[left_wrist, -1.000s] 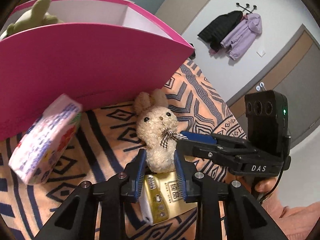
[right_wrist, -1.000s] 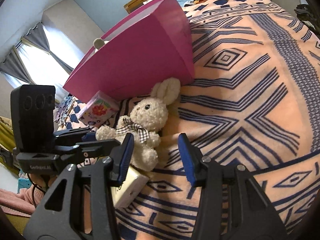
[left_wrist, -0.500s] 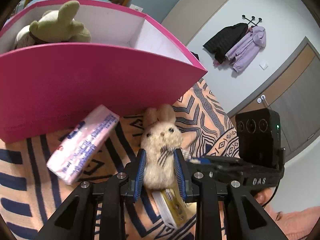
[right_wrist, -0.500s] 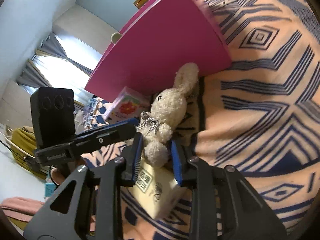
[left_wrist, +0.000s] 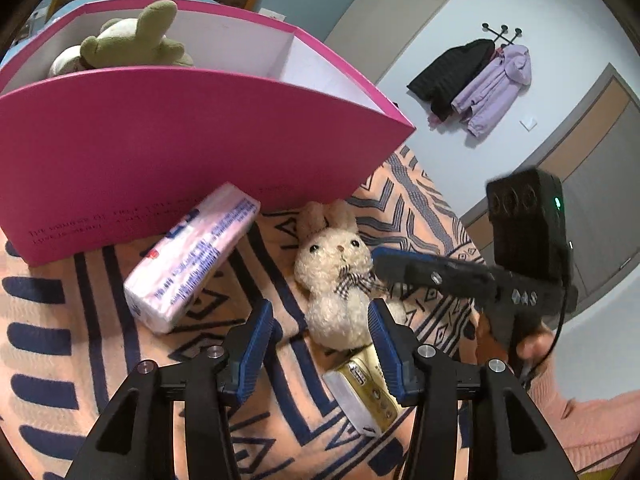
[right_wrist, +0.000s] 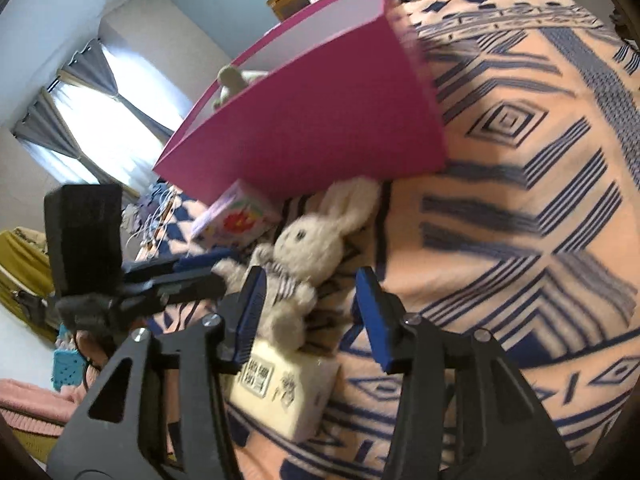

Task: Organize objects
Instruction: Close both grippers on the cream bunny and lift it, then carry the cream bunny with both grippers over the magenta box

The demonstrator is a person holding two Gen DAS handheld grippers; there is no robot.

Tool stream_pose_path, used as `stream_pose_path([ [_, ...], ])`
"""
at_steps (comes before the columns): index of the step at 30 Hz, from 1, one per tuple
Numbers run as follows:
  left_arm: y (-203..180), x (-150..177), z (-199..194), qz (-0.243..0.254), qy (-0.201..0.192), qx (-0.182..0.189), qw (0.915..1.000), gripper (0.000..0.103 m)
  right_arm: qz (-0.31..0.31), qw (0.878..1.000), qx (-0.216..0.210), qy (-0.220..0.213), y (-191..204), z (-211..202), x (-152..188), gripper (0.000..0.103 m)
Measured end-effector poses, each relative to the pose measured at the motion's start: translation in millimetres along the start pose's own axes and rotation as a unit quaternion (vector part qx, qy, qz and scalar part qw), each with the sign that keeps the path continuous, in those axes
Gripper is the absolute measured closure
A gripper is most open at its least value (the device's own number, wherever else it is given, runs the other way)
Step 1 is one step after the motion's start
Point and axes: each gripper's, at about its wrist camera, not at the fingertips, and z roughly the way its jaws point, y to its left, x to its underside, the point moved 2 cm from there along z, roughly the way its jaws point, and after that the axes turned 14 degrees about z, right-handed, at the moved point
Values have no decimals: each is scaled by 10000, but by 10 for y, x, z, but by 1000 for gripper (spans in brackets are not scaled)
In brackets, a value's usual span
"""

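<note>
The cream rabbit toy (left_wrist: 340, 280) lies on the bed blanket (left_wrist: 80, 320) just ahead of both tools, its long axis running away from them toward the pink box (left_wrist: 180, 152), feet resting on a small carton (left_wrist: 364, 392). The left tool (left_wrist: 320, 344) is spread wide, with the rabbit near its right finger. The right tool (right_wrist: 308, 312) is also spread and seems equally near, its left finger touching the rabbit's body.

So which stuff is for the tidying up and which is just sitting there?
For the tidying:
- cream bunny
- pink box
- tissue pack
- gold-and-white carton
- green plush toy, already in the box
- left claw and right claw, both open

Just there:
- jackets
- patterned blanket
</note>
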Motion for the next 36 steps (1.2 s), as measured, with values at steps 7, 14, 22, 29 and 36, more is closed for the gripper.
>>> stream_pose_path([
  [7,-94,20,132,48,168,100,9998,54,63,9998,-42,160,11,217,-140,54],
  [14,-141,11,139,150,188,95,9997,69,-14,9997,-94,203,40,236,-138,67],
  [22,-305,-73,10,313,-9,190,9993,69,-161,9997,-179,-62,134,49,-82,68],
  [29,-466,-206,-199,565,-298,286,9975,70,-409,9982,-277,-344,314,-176,-56,68],
  [36,-599,-435,-441,827,-651,262,9941,69,-754,9937,-373,-738,628,-428,-139,68],
])
